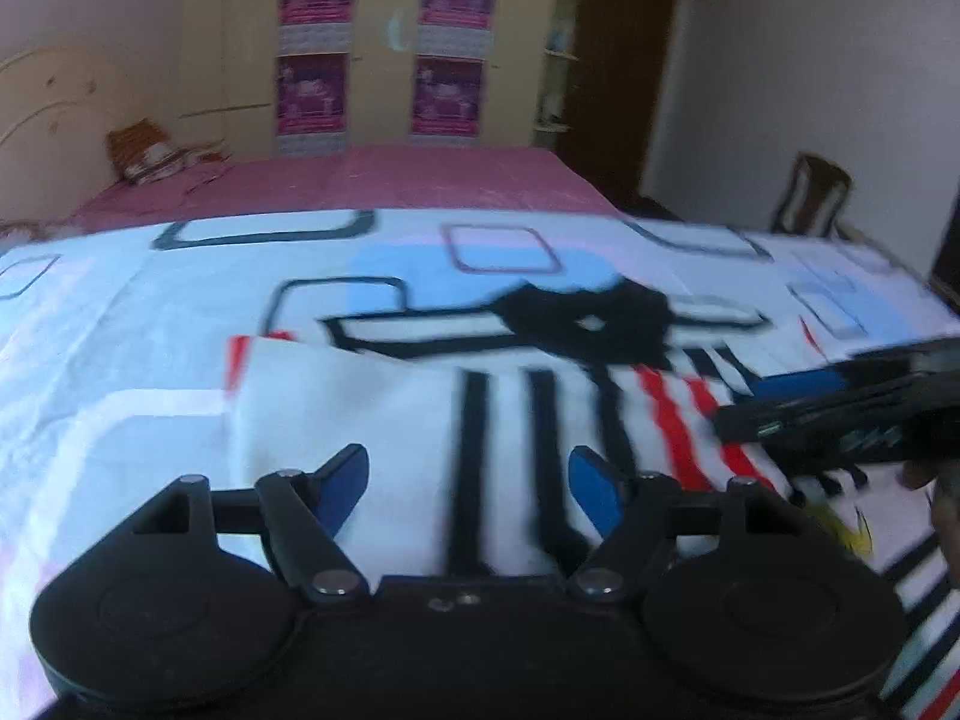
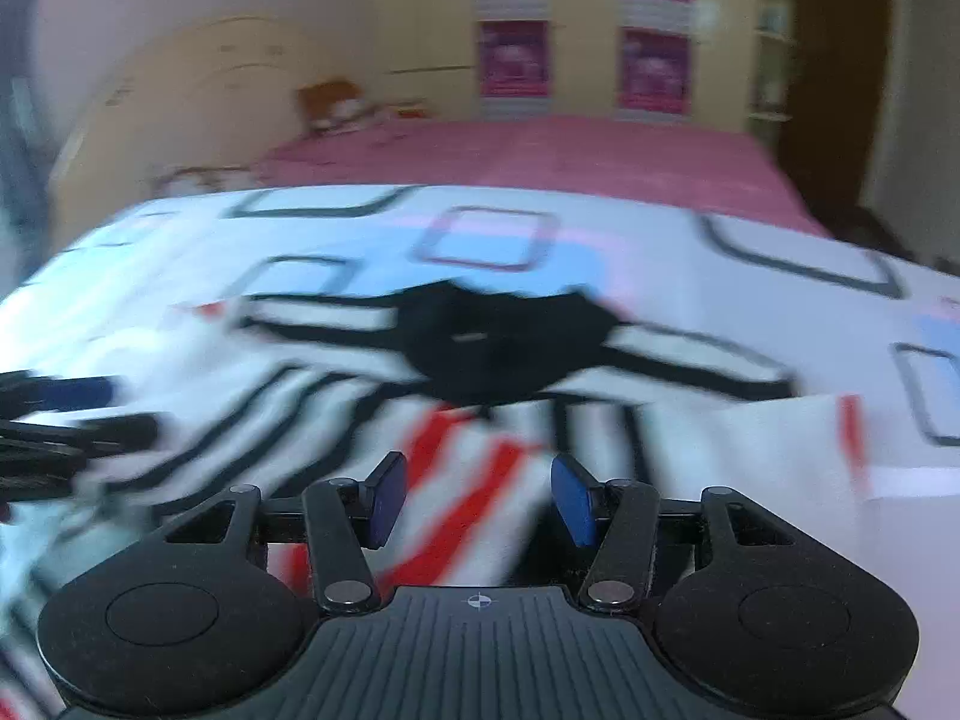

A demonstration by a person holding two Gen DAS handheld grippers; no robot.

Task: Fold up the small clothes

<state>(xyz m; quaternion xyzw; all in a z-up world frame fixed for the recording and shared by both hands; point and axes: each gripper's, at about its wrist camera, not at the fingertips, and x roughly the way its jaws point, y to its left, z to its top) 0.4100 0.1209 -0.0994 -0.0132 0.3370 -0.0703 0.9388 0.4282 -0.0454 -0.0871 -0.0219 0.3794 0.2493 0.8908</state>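
A small white shirt [image 1: 420, 396] with black and red stripes and a black collar [image 1: 588, 318] lies on a patterned bedsheet [image 1: 120, 312]. My left gripper [image 1: 468, 480] is open just above the shirt's white part, holding nothing. My right gripper [image 2: 477, 495] is open above the red-striped part of the shirt [image 2: 480, 450], holding nothing. The right gripper also shows at the right of the left wrist view [image 1: 840, 402], and the left gripper shows at the left edge of the right wrist view [image 2: 54, 420]. The right wrist view is blurred.
The sheet covers the near part of a bed with a pink cover [image 1: 372, 180]. A pillow [image 1: 150, 153] lies by the headboard at the far left. A wardrobe with pink posters [image 1: 384, 42] stands behind. A wooden chair [image 1: 816, 192] stands at the right.
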